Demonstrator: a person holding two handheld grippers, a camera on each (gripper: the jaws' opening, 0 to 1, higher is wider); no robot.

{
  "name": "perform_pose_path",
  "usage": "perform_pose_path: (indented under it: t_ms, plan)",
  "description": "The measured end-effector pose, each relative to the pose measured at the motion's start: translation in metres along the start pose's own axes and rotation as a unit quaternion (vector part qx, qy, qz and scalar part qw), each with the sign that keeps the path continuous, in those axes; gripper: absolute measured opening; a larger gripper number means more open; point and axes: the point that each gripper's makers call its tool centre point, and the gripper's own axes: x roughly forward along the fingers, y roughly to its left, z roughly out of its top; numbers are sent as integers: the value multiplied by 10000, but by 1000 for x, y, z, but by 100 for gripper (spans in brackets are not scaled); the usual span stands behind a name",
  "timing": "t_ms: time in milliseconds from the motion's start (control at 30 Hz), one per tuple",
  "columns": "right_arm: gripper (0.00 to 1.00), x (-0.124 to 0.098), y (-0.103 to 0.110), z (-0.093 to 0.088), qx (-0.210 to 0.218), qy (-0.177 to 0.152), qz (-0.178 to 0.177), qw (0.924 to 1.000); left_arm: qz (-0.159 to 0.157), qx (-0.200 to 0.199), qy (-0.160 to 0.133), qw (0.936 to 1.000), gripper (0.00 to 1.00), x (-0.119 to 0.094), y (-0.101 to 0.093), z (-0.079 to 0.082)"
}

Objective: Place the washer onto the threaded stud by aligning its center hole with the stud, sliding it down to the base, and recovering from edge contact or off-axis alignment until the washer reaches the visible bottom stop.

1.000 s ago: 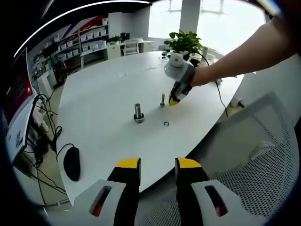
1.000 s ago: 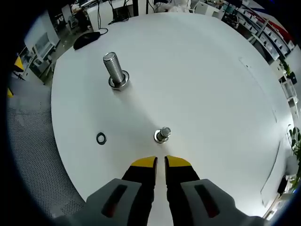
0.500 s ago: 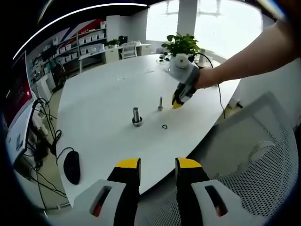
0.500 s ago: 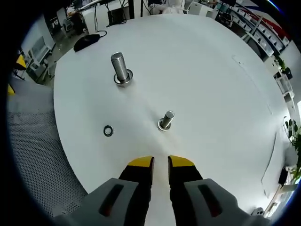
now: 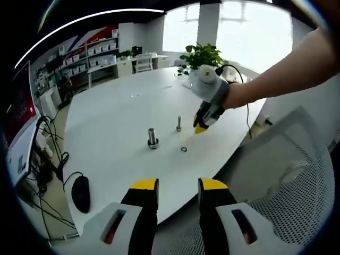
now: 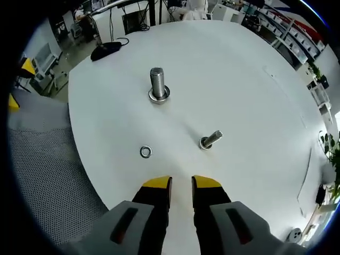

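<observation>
Right gripper view: washer (image 6: 145, 152) nearer now

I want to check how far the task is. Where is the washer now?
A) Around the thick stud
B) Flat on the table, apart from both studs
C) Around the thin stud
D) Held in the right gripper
B: the washer lies flat on the white table, clear of the thin stud and the thick stud, ahead of the empty right gripper.

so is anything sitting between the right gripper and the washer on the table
Nothing visible is in the way. In the right gripper view the washer lies flat on bare white table, just ahead and a little left of the open, empty right gripper. The small stud and the large bolt both stand beyond it.
</observation>
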Motion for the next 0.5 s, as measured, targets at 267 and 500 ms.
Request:
perform_pose_path:
  t_ms: [267, 500]
  plan:
    - [18, 4, 4, 4, 58, 70, 18, 10000, 33, 2, -73, 10000, 28, -2, 0, 3]
    - [19, 6, 13, 10, 50, 105, 87, 9999, 9, -2, -58, 10000, 28, 0, -1, 3]
